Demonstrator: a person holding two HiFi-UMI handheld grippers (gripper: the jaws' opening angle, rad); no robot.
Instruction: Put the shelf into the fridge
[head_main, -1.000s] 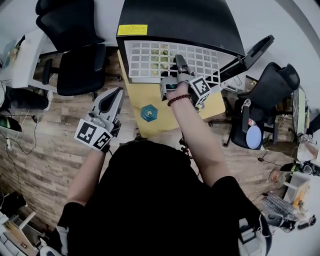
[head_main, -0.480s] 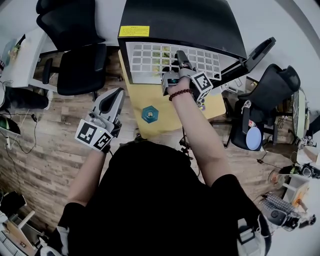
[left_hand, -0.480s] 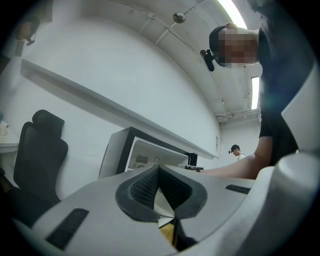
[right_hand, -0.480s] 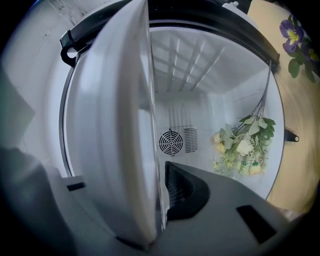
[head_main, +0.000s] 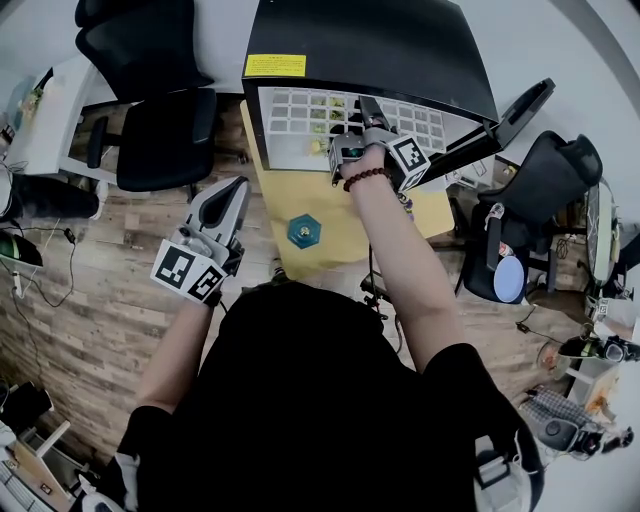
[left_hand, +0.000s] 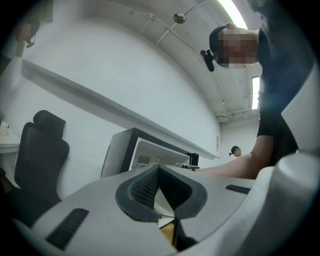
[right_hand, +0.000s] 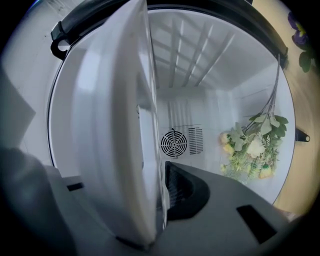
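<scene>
In the head view, the right tool (head_main: 368, 118) is clamped on the front edge of the white grid shelf (head_main: 300, 125). The shelf sits partway inside the black fridge (head_main: 370, 45), above the yellow surface (head_main: 330, 215). The left tool (head_main: 230, 195) hangs well aside.

In the left gripper view, the left tool (left_hand: 161, 200) has its pads together on nothing.

In the right gripper view, the shelf (right_hand: 115, 140) stands edge-on between the closed jaws, with flowers (right_hand: 252, 150) inside beyond it. If the shelf tilts, it could jam on the fridge walls or catch the flowers.
</scene>
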